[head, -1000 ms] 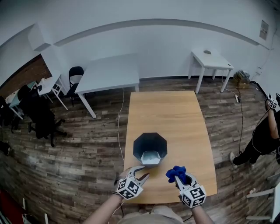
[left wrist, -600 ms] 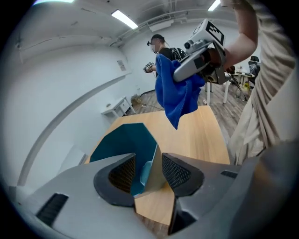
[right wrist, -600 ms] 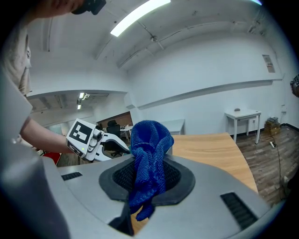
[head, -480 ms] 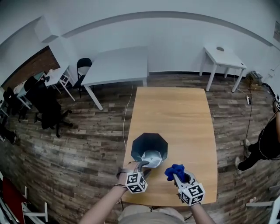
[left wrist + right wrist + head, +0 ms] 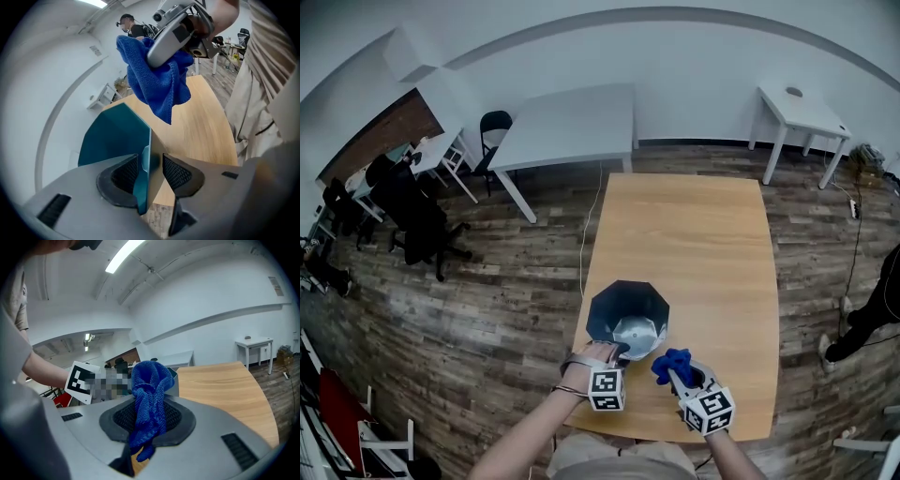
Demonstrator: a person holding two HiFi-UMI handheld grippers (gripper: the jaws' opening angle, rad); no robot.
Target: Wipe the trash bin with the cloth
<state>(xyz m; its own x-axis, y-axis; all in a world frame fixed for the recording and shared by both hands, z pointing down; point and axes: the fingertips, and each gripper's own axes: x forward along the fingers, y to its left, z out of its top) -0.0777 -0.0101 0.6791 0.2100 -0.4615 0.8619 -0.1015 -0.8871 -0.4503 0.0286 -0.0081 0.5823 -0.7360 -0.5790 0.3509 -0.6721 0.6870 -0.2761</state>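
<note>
Facets give the trash bin (image 5: 602, 314) its shape: eight flat, smooth panels meeting in crisp corners. They are dark teal outside, with a paler, shiny bottom inside. It stands upright on the table (image 5: 694, 234), a long top of pale, matte wood grain with straight edges. The bin sits towards the near left corner, close to the left edge.

Our left gripper (image 5: 617, 351) reaches down over the bin's near wall. The thin wall runs between its jaws, with a black mesh-textured pad on either side. Those jaws have just been opening and stand moderately wide. A sliver of gap shows between the wall and one pad, so we see no squeeze on it.

Our right gripper (image 5: 147, 420) is clamped tight on the cloth (image 5: 150, 385), a bright blue, nubby, looped weave. The cloth is bunched into a knot-like wad above the pads, and a short tail hangs below them. We hold it above the wood, just beside the bin's near right rim; we cannot tell whether it touches.

For room, we have a broad strip of bare wood to the right of the bin, and the whole far half of the top. The near edge lies just behind both grippers. A thin cable (image 5: 587, 225) trails over the plank floor (image 5: 487, 300) along the table's left side.
</note>
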